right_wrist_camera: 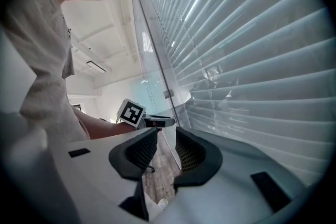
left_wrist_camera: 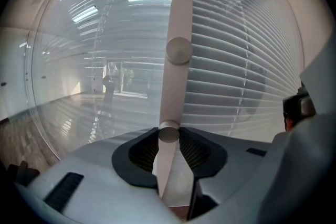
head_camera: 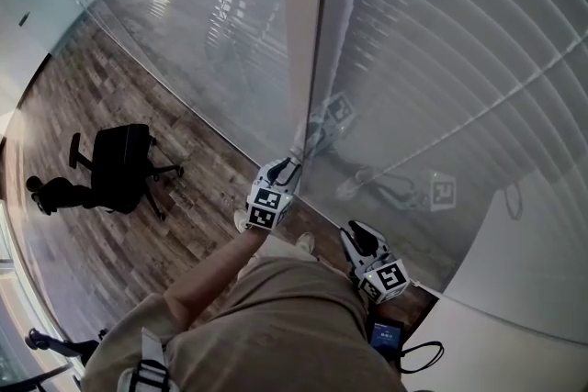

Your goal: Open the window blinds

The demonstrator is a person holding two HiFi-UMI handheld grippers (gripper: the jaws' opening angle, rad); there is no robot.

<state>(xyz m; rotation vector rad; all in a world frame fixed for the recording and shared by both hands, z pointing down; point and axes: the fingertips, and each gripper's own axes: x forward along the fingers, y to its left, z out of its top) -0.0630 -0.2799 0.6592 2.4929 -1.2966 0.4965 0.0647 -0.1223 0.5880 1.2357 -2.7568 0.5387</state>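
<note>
White slatted blinds (head_camera: 478, 32) hang behind a glass wall; they also fill the left gripper view (left_wrist_camera: 236, 60) and the right gripper view (right_wrist_camera: 252, 60). A pale upright rod (head_camera: 303, 32) runs down in front of the glass. My left gripper (head_camera: 294, 165) is at the rod's lower end. In the left gripper view the rod (left_wrist_camera: 177, 13) stands between the jaws of the left gripper (left_wrist_camera: 168, 136), and both dark pads touch a round collar on it. My right gripper (head_camera: 360, 239) is lower and to the right, near the glass. Its jaws (right_wrist_camera: 161, 147) stand apart with nothing between them.
A black office chair (head_camera: 119, 165) stands on the wood floor (head_camera: 83, 87) to the left. A white panel (head_camera: 524, 289) is at the lower right. A small dark device (head_camera: 386, 335) hangs at the person's hip. The left gripper's marker cube (right_wrist_camera: 130, 112) shows in the right gripper view.
</note>
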